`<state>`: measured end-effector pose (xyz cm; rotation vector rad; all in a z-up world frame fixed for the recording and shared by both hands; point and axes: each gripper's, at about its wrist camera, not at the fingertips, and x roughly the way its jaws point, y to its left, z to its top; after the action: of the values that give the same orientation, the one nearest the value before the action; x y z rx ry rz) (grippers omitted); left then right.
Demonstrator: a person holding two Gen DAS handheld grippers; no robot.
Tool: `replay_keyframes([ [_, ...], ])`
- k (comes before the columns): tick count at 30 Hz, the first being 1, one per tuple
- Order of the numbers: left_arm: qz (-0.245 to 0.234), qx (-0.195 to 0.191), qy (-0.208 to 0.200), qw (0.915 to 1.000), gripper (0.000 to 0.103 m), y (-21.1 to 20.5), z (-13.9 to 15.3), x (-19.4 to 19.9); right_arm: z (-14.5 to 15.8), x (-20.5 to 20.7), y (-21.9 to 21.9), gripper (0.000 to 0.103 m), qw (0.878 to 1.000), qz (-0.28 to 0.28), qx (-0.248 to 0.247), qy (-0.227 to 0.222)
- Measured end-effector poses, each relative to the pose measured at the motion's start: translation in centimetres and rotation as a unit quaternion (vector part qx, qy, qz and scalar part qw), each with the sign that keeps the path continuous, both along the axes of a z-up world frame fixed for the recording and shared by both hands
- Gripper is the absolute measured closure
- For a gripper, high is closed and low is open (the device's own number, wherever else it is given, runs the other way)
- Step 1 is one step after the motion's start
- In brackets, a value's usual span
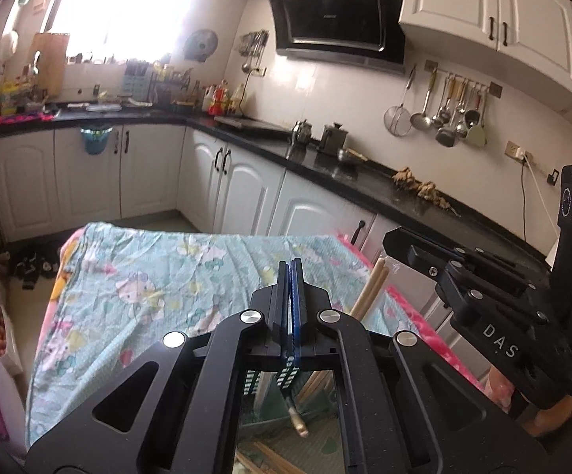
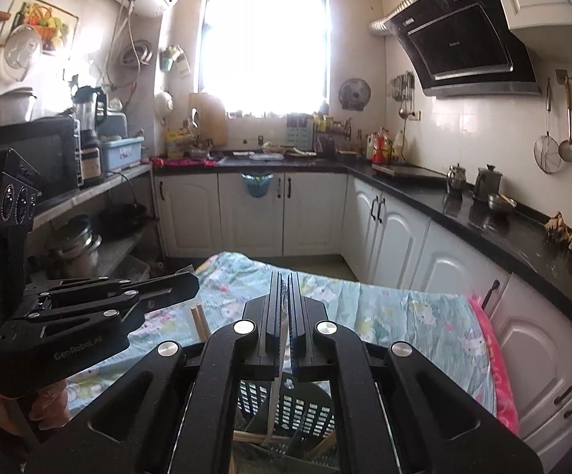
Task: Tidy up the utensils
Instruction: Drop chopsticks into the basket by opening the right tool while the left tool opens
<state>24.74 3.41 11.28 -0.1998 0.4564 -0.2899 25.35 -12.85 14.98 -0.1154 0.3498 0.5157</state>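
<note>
**Left wrist view.** The left gripper (image 1: 290, 272) is seen with its blue pads pressed together. Below them, through the opening in the gripper's body, a dark shaft with a pale end (image 1: 298, 426) is seen hanging. Whether it is clamped cannot be told. The letters "DAS" are read on the right gripper (image 1: 394, 239), which is seen side-on at the right with a hand (image 1: 554, 414) beneath it. The marking on the range hood (image 1: 333, 15) cannot be read. Wooden chopsticks (image 1: 369, 288) are found standing tilted just right of the left gripper, near the table's right, pink-trimmed edge. The table (image 1: 147, 276) is covered by a cartoon-printed cloth, and its surface ahead of the pads is bare. Open floor (image 1: 147, 221) is noted between its far edge and the white cabinets.

**Right wrist view.** The right gripper (image 2: 284, 276) is seen closed to a thin slit. A pale strip (image 2: 273, 399) runs down from the slit. A grip on it cannot be confirmed. "GenRobot.AI" is read on the left gripper (image 2: 191, 282), which is held at the left. A chopstick tip shows just beside it. A black perforated basket (image 2: 305, 410) is seen under the right gripper. The black counter (image 2: 483, 217) runs along the right, with a narrow aisle left between it and the table.
</note>
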Motion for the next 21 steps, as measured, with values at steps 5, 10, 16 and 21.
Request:
replay_keyframes([
  [5,0.007,0.003,0.012,0.9999,0.096,0.4,-1.2,0.1,-1.7,0.8,0.4,0.077,1.0,-0.013,-0.008,0.023],
  [10,0.017,-0.005,0.017,0.9997,0.067,1.2,-1.6,-0.6,-2.6,0.3,0.2,0.068,0.999,-0.022,-0.011,0.028],
  [16,0.038,-0.007,0.011,0.9992,0.033,2.1,-1.2,-2.0,-3.0,-1.0,-0.5,0.053,0.999,-0.025,-0.016,0.018],
  [21,0.049,-0.02,0.002,0.9986,0.013,3.0,-0.8,-3.6,-3.2,-2.4,-1.2,0.044,1.0,-0.024,-0.017,0.011],
])
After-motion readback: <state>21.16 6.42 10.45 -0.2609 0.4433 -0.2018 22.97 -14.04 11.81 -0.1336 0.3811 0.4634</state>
